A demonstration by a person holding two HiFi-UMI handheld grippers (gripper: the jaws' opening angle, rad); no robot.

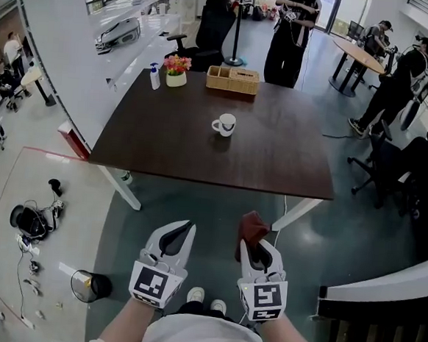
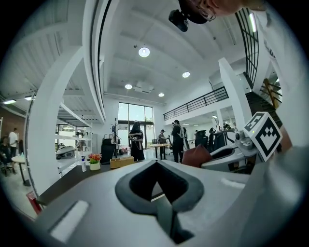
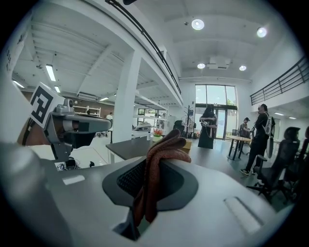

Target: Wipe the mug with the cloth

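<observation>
Rust-red cloth (image 3: pixel 155 166) is what your right gripper (image 1: pixel 257 248) holds: its jaws are pinched on a bunched fold, with the loose end standing up past the tips. Your left gripper (image 2: pixel 157 163) has its jaws pressed together with nothing between them; only the edge of the table shows through the hollow of the pads. The white mug (image 1: pixel 225 124) stands upright near the middle of the dark brown table (image 1: pixel 274 160), its handle turned toward your left side. It is well apart from both grippers, which hang short of the table's near edge. I would judge this as the approach: the cloth is in hand, but no wiping has begun. The next move calls for you to close in on the table and spread the left jaws to steady the mug by its handle or rim. Then bring the cloth against the wall with the right, lightly enough that the mug doesn't slide or tip. As for containers, the mug's inside looks dark from the head view and I cannot tell whether anything is in it. The woven basket (image 1: pixel 232 79) at the far edge shows a divider, but its contents are too small to make out. A small white pot (image 1: pixel 176 78) beside it holds pink and orange flowers, with a spray bottle (image 1: pixel 155 76) just to its left.
</observation>
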